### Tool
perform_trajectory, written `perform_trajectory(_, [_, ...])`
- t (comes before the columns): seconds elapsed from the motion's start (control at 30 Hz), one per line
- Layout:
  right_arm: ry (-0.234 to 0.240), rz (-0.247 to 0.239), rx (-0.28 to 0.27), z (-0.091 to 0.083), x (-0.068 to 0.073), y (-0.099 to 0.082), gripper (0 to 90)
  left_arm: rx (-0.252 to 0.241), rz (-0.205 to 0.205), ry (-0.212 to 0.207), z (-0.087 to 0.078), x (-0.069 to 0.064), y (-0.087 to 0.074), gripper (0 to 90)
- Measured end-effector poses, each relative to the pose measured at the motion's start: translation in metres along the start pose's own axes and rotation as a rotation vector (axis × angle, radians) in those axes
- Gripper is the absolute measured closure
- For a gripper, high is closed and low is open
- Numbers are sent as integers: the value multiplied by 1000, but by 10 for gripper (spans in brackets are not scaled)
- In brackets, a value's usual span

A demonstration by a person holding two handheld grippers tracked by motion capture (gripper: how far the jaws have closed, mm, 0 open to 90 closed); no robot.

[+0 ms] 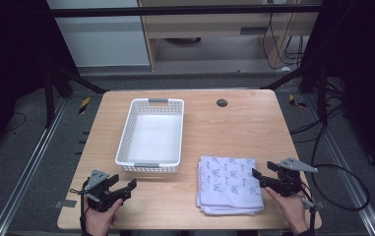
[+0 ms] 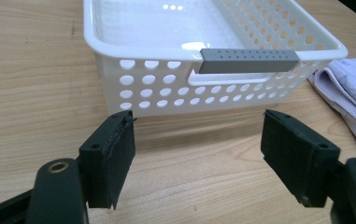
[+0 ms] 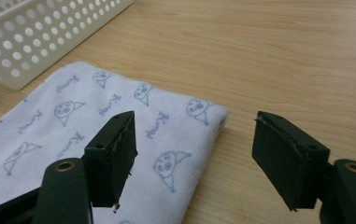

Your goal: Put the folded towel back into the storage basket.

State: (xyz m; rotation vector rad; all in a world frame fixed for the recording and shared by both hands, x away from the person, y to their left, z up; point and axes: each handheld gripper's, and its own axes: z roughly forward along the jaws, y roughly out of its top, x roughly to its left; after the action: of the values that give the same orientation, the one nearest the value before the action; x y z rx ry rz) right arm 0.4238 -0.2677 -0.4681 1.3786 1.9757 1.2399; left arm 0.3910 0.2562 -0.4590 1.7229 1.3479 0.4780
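A folded white towel printed with small blue figures lies on the wooden table at the front right; its far corner spreads under my right gripper's jaws. My right gripper hovers just off the towel's right edge, open and empty. An empty white perforated basket with grey handles stands at the table's middle left. My left gripper sits near the front left edge, open, pointing at the basket's near wall, with nothing between its jaws.
A dark round grommet is set into the table near its far edge. Bare wood stretches between basket, towel and the right side. Cables and a metal frame surround the table on the floor.
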Motion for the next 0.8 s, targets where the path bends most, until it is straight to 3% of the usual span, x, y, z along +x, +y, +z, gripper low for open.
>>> perform_trajectory(0.2, [6,15,-1,-1,1,-1,304,2,28,-17,-1,-8,-1,260])
perform_trajectory(0.43, [25,-2,27,3,6,1,319,13,109,-66,5,-34,-3,271])
perform_trajectory(0.57, [42,-13,37,4,8,4,329,19,129,-91,8,-45,-4,273])
perform_trajectory(0.7, [43,-13,27,4,8,6,331,25,113,-135,11,-51,-4,273])
perform_trajectory(0.8, [44,-16,23,4,7,7,347,26,134,-140,15,-57,-3,274])
